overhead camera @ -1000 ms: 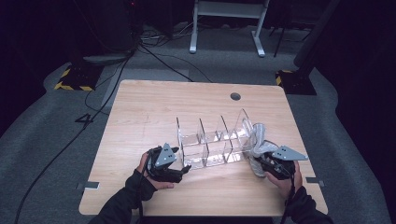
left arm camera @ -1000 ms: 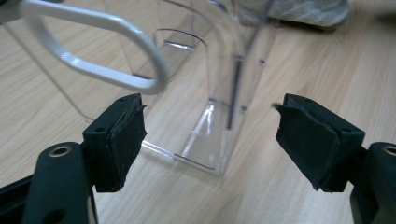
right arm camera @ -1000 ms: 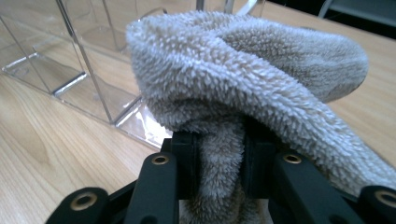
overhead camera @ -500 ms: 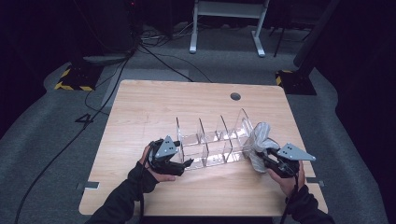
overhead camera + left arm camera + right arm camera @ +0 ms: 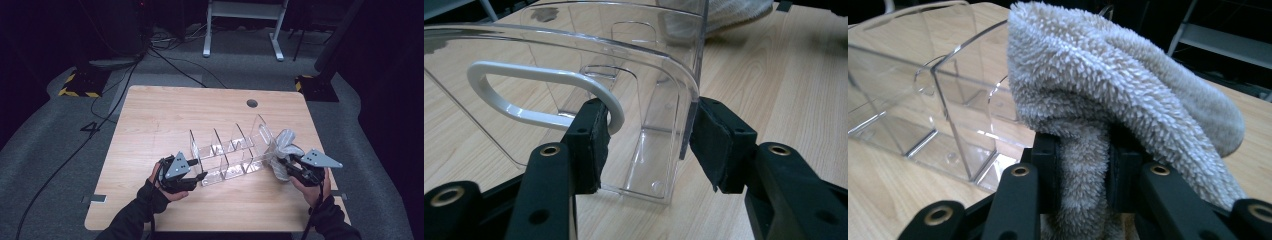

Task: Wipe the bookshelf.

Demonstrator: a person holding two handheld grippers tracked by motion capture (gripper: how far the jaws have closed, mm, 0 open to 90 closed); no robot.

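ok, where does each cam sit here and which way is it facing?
High view: fixed above the person's side, looking forward and down on the wooden table; forearms, left gripper, right gripper.
Left gripper view: rides the left gripper, looks along its jaws at the clear divided organizer with its white handle; black pads straddle the end wall, having just closed further.
Right gripper view: rides the right gripper, jaws clamped on the fluffy grey cloth.
Shared: organizer and cloth appear in every view.
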